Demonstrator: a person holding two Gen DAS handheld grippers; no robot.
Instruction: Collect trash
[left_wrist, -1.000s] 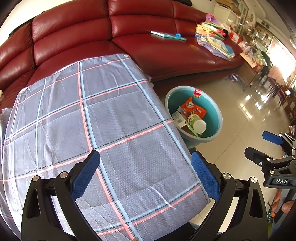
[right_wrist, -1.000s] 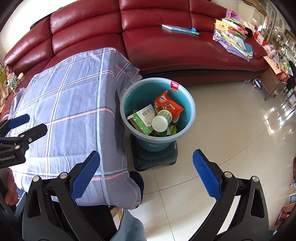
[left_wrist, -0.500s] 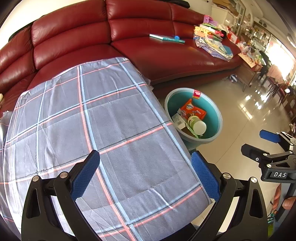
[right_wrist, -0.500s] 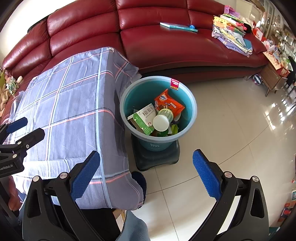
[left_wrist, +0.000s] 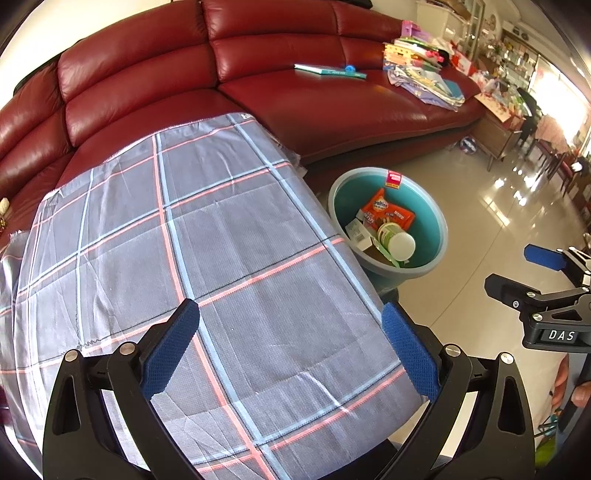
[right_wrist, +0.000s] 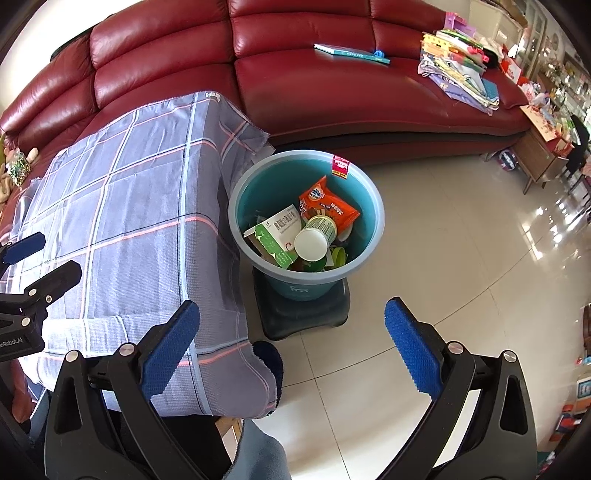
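Observation:
A teal bin (right_wrist: 266, 184) stands on the floor beside the cloth-covered table (right_wrist: 129, 221). Inside it lie an orange snack packet (right_wrist: 328, 206), a paper cup (right_wrist: 314, 238) on its side and a white and green carton (right_wrist: 277, 232). My right gripper (right_wrist: 291, 321) hangs open and empty, in front of the bin and above the floor. My left gripper (left_wrist: 290, 332) is open over the plaid cloth (left_wrist: 221, 240) with nothing between its fingers. The left wrist view shows the bin (left_wrist: 421, 210) to the right, with the packet (left_wrist: 388, 212) and cup (left_wrist: 399, 242) inside, and the right gripper (left_wrist: 517, 271) at the far right.
A red leather sofa (right_wrist: 332, 92) runs behind the table, with a book (right_wrist: 351, 51) and a pile of cloths and papers (right_wrist: 458, 74) on it. The bin rests on a black stand (right_wrist: 303, 314). A dark slipper (right_wrist: 269, 360) shows under the table corner. Tiled floor (right_wrist: 461, 240) spreads right.
Both cameras have drifted only slightly. The grippers stay open and the contents of the bin look the same.

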